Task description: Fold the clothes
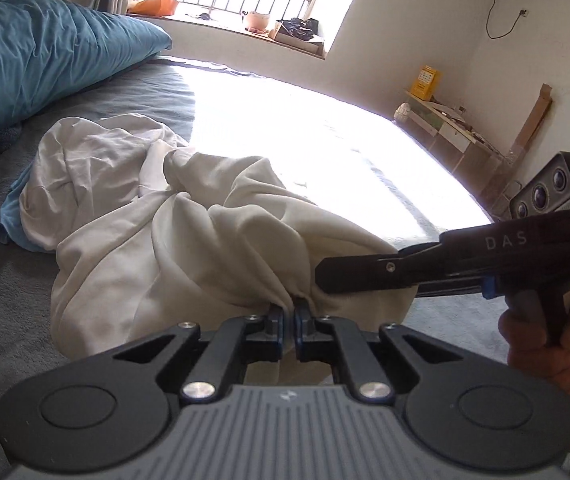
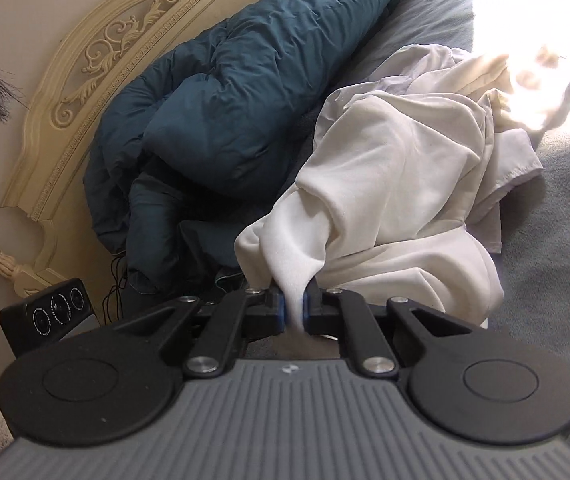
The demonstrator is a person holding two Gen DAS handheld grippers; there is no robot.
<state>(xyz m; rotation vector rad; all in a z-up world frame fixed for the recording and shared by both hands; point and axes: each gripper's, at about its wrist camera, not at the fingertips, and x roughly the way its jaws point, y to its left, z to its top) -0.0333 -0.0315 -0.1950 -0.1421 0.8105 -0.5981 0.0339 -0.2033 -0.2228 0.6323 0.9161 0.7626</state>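
Observation:
A crumpled white garment (image 1: 157,236) lies in a heap on the grey bed (image 1: 13,320). My left gripper (image 1: 289,312) is shut on a bunched edge of the garment at its near side. My right gripper (image 2: 295,310) is shut on another fold of the same white garment (image 2: 397,176), which hangs up from its pads. In the left wrist view the right gripper (image 1: 325,276) comes in from the right, its fingers against the cloth close to my left fingers. A blue cloth (image 1: 11,216) peeks out under the heap's far left.
A bunched blue duvet (image 1: 45,48) lies at the head of the bed, against a carved cream headboard (image 2: 85,76). Bright sunlight washes out the far bed (image 1: 305,128). A window sill with clutter (image 1: 269,24) and a low shelf (image 1: 449,124) stand beyond.

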